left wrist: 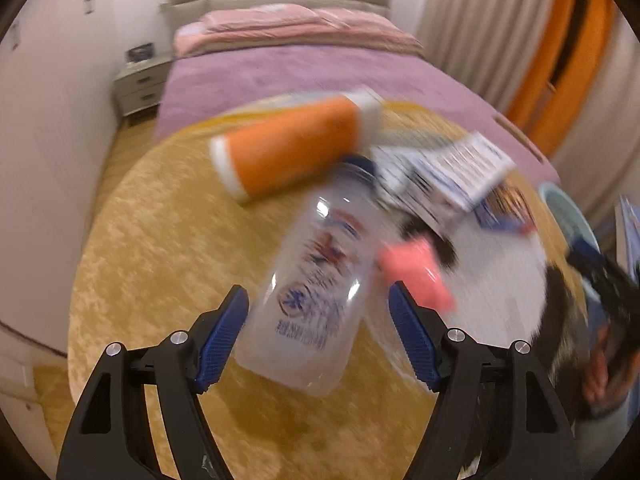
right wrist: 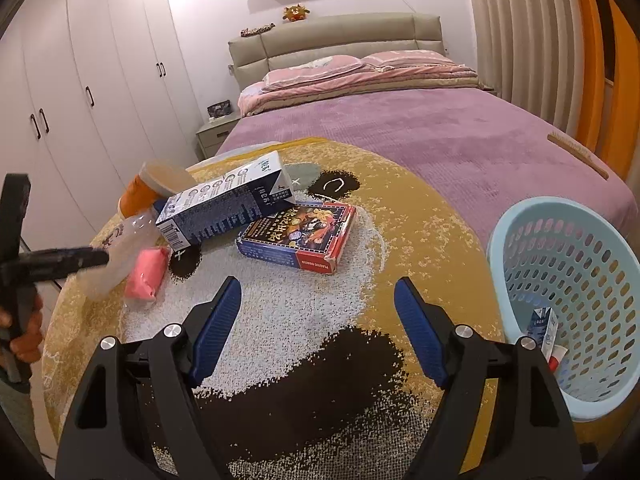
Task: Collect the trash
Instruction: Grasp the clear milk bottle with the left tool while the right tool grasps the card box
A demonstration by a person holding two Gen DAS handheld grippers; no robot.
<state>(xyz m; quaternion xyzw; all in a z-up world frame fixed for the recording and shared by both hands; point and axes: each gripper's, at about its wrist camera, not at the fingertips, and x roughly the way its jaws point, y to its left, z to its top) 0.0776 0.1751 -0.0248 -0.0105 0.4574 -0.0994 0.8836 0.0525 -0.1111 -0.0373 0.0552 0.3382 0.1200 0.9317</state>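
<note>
Trash lies on a round yellow rug (right wrist: 420, 216). A clear plastic bottle (left wrist: 316, 280) lies between the open jaws of my left gripper (left wrist: 318, 332), blurred; contact is unclear. Beside it lie an orange can (left wrist: 288, 148), a pink packet (left wrist: 416, 276) and a blue-white carton (left wrist: 452, 176). In the right wrist view the carton (right wrist: 228, 200) leans over the can (right wrist: 140, 196); the bottle (right wrist: 120, 252), the packet (right wrist: 146, 268) and a red-blue card box (right wrist: 300, 236) lie near. My right gripper (right wrist: 318, 328) is open and empty above the rug. The left gripper (right wrist: 60, 260) reaches in from the left.
A light blue perforated basket (right wrist: 568, 312) stands at the rug's right edge with some trash inside. The rug lies on a purple bed (right wrist: 440, 132) with pink pillows. White wardrobes (right wrist: 80, 80) and a nightstand (right wrist: 212, 132) stand to the left, curtains to the right.
</note>
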